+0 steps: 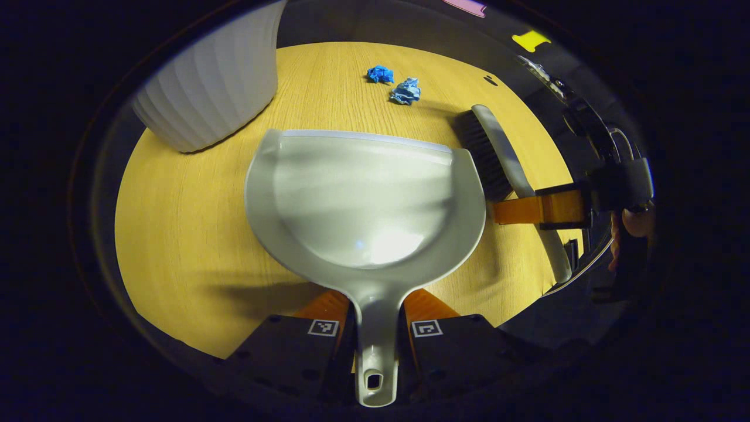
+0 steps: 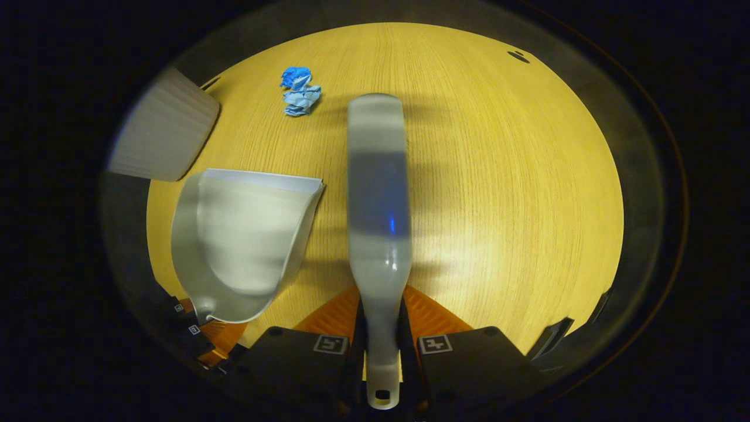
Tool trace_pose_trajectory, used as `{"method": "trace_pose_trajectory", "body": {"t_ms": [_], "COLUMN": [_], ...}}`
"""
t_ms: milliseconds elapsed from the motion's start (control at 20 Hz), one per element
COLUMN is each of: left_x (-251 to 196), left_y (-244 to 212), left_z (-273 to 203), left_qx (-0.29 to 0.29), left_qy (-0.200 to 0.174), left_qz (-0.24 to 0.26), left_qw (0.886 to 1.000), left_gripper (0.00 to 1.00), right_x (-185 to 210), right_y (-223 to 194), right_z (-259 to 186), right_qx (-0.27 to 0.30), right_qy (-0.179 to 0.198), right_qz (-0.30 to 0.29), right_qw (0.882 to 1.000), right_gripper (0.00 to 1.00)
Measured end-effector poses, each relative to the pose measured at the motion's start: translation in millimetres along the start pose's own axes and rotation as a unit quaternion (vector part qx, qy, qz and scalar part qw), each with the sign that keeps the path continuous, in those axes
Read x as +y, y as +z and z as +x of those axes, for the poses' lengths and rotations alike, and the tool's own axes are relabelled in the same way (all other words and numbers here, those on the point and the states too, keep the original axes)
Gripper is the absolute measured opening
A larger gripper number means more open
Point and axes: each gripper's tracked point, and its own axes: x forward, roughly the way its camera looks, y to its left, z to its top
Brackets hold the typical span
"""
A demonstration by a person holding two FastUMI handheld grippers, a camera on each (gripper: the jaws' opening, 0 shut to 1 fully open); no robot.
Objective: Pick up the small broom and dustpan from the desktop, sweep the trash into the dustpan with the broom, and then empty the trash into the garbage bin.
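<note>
Warm yellow wood grain of the desktop (image 1: 193, 234) spreads across both views under dim light. At the bottom centre of the left gripper view, the left gripper (image 1: 375, 328) is clenched on the handle of the grey dustpan (image 1: 363, 199), both fingers pressing its narrow neck; the pan's wide mouth points toward the top of the frame. Beyond its lip, near the upper centre, lie two crumpled blue paper scraps (image 1: 394, 83), just beside each other. A white ribbed garbage bin (image 1: 217, 76) stands at the upper left. At the bottom of the right gripper view, the right gripper (image 2: 384, 343) grips the handle of the small broom (image 2: 378, 193), which runs up the middle of the frame, its image blurred. From the left gripper view the broom's dark bristles (image 1: 483, 152) show at centre right, facing the dustpan, with a hand (image 1: 636, 225) at the far right edge.
</note>
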Motion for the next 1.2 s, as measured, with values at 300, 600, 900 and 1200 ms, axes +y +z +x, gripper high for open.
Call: {"method": "trace_pose_trajectory", "body": {"t_ms": [300,600,900,1200], "left_x": [14.7,42.2,69.7,80.6], "left_y": [2.0,16.6,45.0,62.4], "left_z": [-4.8,-11.1,-11.8,-11.4], "left_qx": [0.029,0.076,0.110,0.116], "left_qy": [0.009,0.030,0.055,0.065], "left_qz": [0.062,0.105,0.138,0.193], "left_qw": [0.998,0.991,0.983,0.972], "left_gripper": [0.30,0.29,0.29,0.29], "right_x": [-38.4,-48.5,-16.9,22.5], "right_y": [73.2,187.7,283.0,261.0], "right_z": [-22.1,-30.6,-11.8,14.7], "right_qx": [-0.040,-0.071,-0.091,-0.055], "right_qy": [-0.041,-0.078,-0.080,-0.037], "right_qz": [-0.115,-0.226,-0.329,-0.436], "right_qw": [0.992,0.968,0.937,0.897], "right_gripper": [0.30,0.30,0.29,0.29]}}
